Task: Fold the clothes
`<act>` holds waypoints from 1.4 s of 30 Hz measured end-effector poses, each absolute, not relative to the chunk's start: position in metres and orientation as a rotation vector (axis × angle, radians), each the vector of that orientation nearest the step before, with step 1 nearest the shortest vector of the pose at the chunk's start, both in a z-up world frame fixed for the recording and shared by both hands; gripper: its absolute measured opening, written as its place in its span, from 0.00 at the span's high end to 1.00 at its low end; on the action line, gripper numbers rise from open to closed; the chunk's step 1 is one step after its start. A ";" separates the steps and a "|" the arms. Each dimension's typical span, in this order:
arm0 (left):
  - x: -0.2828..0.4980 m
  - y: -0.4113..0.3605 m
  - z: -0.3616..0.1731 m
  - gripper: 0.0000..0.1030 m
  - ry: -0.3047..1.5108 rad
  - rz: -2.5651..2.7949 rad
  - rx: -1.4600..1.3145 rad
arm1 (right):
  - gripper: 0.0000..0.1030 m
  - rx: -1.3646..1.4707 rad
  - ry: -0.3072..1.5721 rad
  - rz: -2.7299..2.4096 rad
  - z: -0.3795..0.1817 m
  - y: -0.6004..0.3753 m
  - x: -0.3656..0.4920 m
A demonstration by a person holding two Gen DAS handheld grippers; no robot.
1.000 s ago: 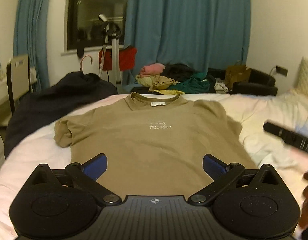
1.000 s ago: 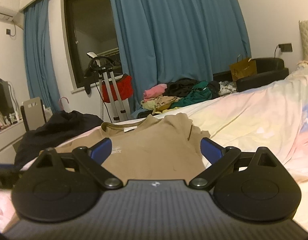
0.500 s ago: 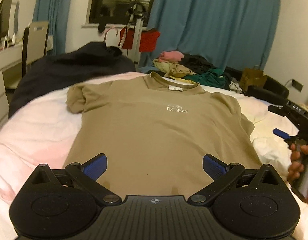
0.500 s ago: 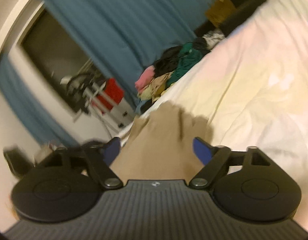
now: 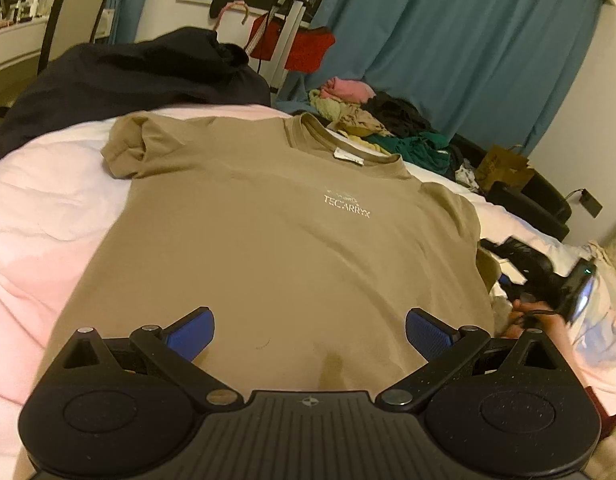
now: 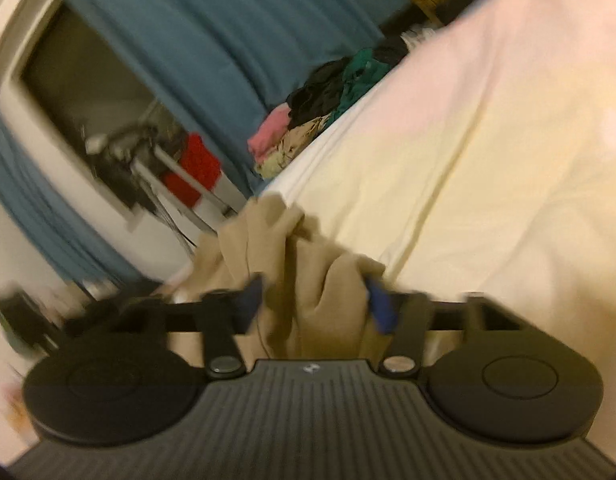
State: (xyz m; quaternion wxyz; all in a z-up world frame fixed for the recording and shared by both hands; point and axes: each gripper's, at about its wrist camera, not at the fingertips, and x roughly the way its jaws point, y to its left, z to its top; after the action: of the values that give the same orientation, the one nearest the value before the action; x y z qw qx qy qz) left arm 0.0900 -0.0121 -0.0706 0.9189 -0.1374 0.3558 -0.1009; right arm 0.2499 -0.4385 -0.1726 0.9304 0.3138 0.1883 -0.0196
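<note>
Blurred right tool (image 6: 314,300) closing around bunched shirt (image 6: 292,280); left tool (image 5: 310,336) spread wide.

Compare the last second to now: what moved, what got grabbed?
The right gripper swung in to the tan T-shirt at its right edge; its jaws are closing around a bunched fold of it. The left gripper eased closer over the hem, jaws wide, holding nothing. The shirt's body lies flat on the bed as before.

Both grippers are matte black: ribbed centre plate with a small round emblem, round discs either side, silver pivot screws, blue finger pads (image 5: 190,332). A dark red sleeve (image 5: 602,416) shows at the right.
</note>
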 end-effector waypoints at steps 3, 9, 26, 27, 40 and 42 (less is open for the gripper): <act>0.094 -0.016 -0.074 0.00 0.749 -0.223 -0.296 | 0.87 0.391 0.323 -0.072 -0.152 -0.401 0.252; 0.092 -0.022 -0.076 0.00 0.747 -0.247 -0.297 | 0.91 0.032 0.256 0.101 -0.136 -0.305 0.259; 0.090 -0.017 -0.068 0.00 0.689 -0.233 -0.309 | 0.14 0.436 0.197 0.207 -0.100 -0.313 0.230; 0.091 -0.017 -0.069 0.00 0.684 -0.233 -0.307 | 0.13 0.520 0.231 0.152 -0.102 -0.325 0.236; 0.098 -0.020 -0.100 0.00 0.718 -0.294 -0.334 | 0.97 0.324 0.500 -0.048 -0.091 -0.330 0.298; 0.098 -0.023 -0.098 0.00 0.706 -0.298 -0.322 | 0.97 0.279 0.462 -0.089 -0.072 -0.345 0.299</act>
State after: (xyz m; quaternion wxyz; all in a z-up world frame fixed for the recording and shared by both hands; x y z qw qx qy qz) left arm 0.0983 -0.0227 -0.0978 0.9149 -0.1564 0.3428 -0.1449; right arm 0.2986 -0.3451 -0.0718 0.9628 0.1379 0.2283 -0.0438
